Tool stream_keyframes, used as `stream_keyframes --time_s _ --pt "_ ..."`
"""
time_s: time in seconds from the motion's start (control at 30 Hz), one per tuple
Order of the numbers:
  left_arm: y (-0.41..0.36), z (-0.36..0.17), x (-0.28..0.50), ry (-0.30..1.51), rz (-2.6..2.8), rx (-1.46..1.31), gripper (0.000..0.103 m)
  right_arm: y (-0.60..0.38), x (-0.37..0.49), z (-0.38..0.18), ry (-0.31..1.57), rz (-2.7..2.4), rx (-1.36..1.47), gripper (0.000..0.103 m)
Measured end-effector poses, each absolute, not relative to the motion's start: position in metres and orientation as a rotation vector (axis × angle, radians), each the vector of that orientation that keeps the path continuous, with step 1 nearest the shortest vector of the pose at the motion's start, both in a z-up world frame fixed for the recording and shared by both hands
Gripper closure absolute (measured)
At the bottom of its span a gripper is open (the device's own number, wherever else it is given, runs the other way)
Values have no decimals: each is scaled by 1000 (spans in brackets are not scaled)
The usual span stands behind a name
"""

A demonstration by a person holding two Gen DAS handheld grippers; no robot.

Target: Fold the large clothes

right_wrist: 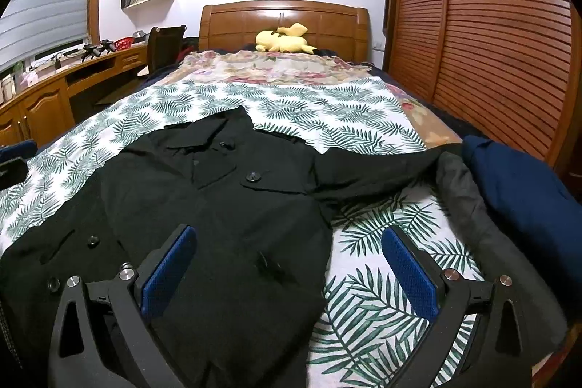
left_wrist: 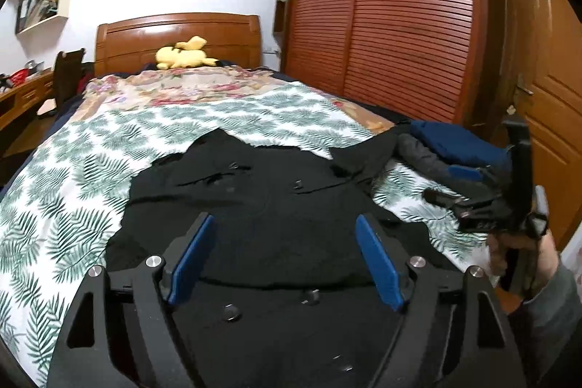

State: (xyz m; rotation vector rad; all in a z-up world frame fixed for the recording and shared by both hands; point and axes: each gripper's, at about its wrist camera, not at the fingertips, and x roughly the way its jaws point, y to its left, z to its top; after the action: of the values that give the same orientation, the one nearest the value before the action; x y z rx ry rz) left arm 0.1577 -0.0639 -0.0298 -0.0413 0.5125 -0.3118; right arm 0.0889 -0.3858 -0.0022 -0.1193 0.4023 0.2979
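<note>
A large black buttoned coat point(left_wrist: 254, 199) lies spread front-up on the leaf-print bedspread point(left_wrist: 72, 199), collar toward the headboard. My left gripper point(left_wrist: 287, 257) is open and empty, hovering over the coat's lower body. In the right wrist view the coat point(right_wrist: 225, 206) fills the left and middle, with one sleeve point(right_wrist: 378, 170) stretched right. My right gripper point(right_wrist: 291, 271) is open and empty above the coat's right edge and the bedspread point(right_wrist: 363, 297). The right gripper also shows in the left wrist view point(left_wrist: 509, 206), held in a hand at the right.
Folded dark blue point(right_wrist: 520, 191) and grey point(right_wrist: 462, 202) garments lie stacked at the bed's right edge. A yellow plush toy point(right_wrist: 283, 40) sits by the wooden headboard point(right_wrist: 283, 17). A slatted wardrobe point(right_wrist: 491, 42) stands on the right, a desk point(right_wrist: 54, 90) and chair on the left.
</note>
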Motion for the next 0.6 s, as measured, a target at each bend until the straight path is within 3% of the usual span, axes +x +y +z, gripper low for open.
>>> stream_keyframes --time_s 0.37,0.6 --pt "-56 -59 156 541 -265 -21 23 -382 120 -33 525 326 -120 2" --pt "-60 -64 152 521 -236 2 23 -380 150 -63 652 345 -110 12"
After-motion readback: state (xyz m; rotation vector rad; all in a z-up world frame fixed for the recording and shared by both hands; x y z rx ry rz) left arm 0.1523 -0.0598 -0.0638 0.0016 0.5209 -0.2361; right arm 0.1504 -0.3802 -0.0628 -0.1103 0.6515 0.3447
